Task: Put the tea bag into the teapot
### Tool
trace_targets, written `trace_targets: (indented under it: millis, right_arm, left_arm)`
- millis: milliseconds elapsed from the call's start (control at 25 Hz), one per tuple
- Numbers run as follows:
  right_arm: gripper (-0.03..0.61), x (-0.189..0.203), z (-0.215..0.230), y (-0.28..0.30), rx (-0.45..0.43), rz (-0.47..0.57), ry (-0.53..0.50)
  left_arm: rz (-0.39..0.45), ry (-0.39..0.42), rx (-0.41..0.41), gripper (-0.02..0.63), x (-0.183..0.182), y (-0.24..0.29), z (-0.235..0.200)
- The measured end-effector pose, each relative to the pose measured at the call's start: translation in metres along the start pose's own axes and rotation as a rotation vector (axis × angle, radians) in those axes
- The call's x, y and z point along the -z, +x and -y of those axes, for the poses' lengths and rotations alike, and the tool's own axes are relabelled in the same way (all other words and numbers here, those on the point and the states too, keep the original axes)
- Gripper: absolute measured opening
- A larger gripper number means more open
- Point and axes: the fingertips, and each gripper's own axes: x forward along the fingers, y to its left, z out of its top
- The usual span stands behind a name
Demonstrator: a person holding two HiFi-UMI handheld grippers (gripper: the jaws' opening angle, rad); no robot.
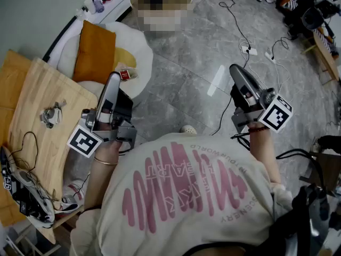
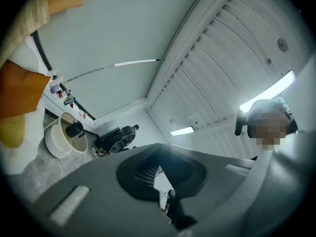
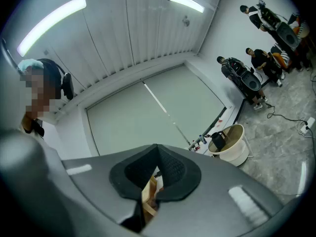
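Observation:
I hold both grippers up in front of my chest, over the grey floor. The left gripper (image 1: pixel 114 78) (image 2: pixel 158 147) is shut with nothing between its jaws and tilts up toward the ceiling. The right gripper (image 1: pixel 234 68) (image 3: pixel 157 148) is also shut and empty, pointing nearly level. A round white-rimmed table (image 2: pixel 52 144) (image 3: pixel 238 152) stands far ahead with a dark pot-like thing (image 2: pixel 74 129) (image 3: pixel 218 139) on it; I cannot tell if it is the teapot. A small red and white packet (image 1: pixel 125 74) lies on a white cushion (image 1: pixel 139 49). No tea bag is clearly visible.
A table with a yellow cloth (image 1: pixel 37 89) stands at my left, holding a grey crumpled thing (image 1: pixel 51 114) and cables. An orange cushion (image 1: pixel 95 51) leans on the white one. Cables and a power strip (image 1: pixel 248 50) lie on the floor. People with equipment (image 3: pixel 247 73) sit by the far wall.

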Motion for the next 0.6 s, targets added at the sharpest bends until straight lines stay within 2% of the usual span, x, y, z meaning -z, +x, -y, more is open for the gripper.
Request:
trace_targets:
  millis: [600]
  right_arm:
    - [0.006,0.036,-0.037,0.031,0.008,0.007,-0.004]
  left_arm:
    - [0.002,-0.013,0.004,0.014,-0.043,-0.045,-0.008]
